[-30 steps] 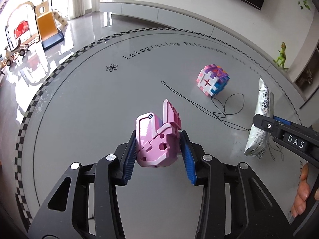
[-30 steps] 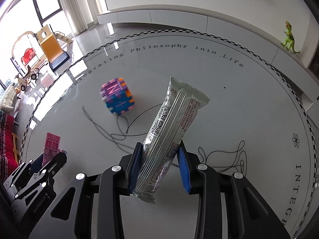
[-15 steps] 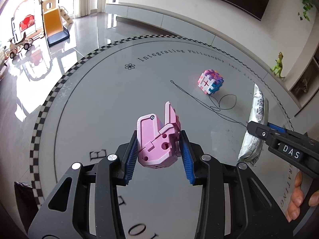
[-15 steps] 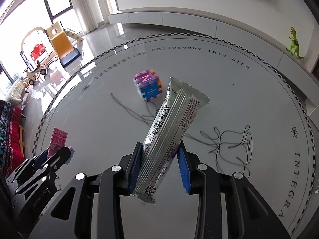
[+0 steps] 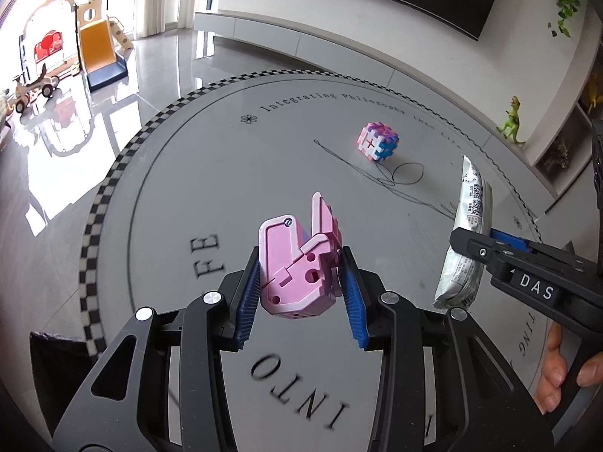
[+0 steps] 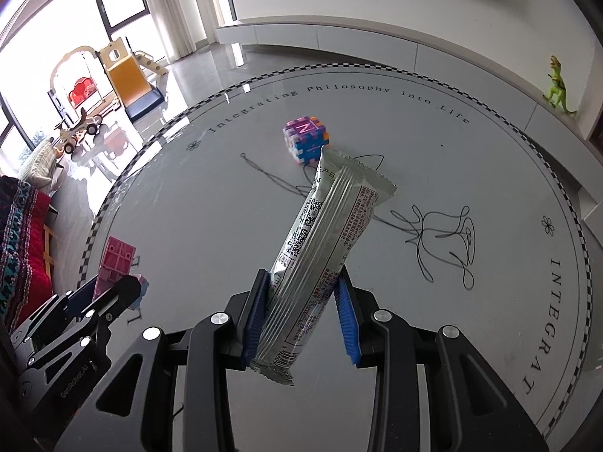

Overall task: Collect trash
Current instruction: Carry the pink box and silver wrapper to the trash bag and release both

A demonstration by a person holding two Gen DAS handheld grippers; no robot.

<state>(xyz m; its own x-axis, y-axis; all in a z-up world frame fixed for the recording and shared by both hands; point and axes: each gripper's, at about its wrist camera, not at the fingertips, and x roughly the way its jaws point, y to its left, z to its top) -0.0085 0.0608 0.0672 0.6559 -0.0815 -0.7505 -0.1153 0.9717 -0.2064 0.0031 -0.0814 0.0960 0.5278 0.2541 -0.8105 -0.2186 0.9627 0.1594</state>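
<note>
My left gripper [image 5: 301, 293] is shut on a pink plastic block toy [image 5: 297, 263] and holds it above the round glass table [image 5: 169, 196]. My right gripper [image 6: 301, 320] is shut on a silver snack wrapper [image 6: 324, 241], which stands up and tilts right. The wrapper also shows in the left wrist view [image 5: 467, 226], at the right. The pink toy shows in the right wrist view [image 6: 115, 263], at the left, held by the left gripper [image 6: 113, 293].
A multicoloured puzzle cube [image 5: 378, 140] sits on the far part of the table, also in the right wrist view [image 6: 306, 139]. Black string [image 6: 441, 237] lies looped beside it. A green dinosaur [image 6: 557, 86] stands on the ledge behind. A play slide [image 5: 100, 52] stands on the floor to the left.
Both grippers have pulled back toward the table's near edge with their loads still held. The cube and string now look farther off.
</note>
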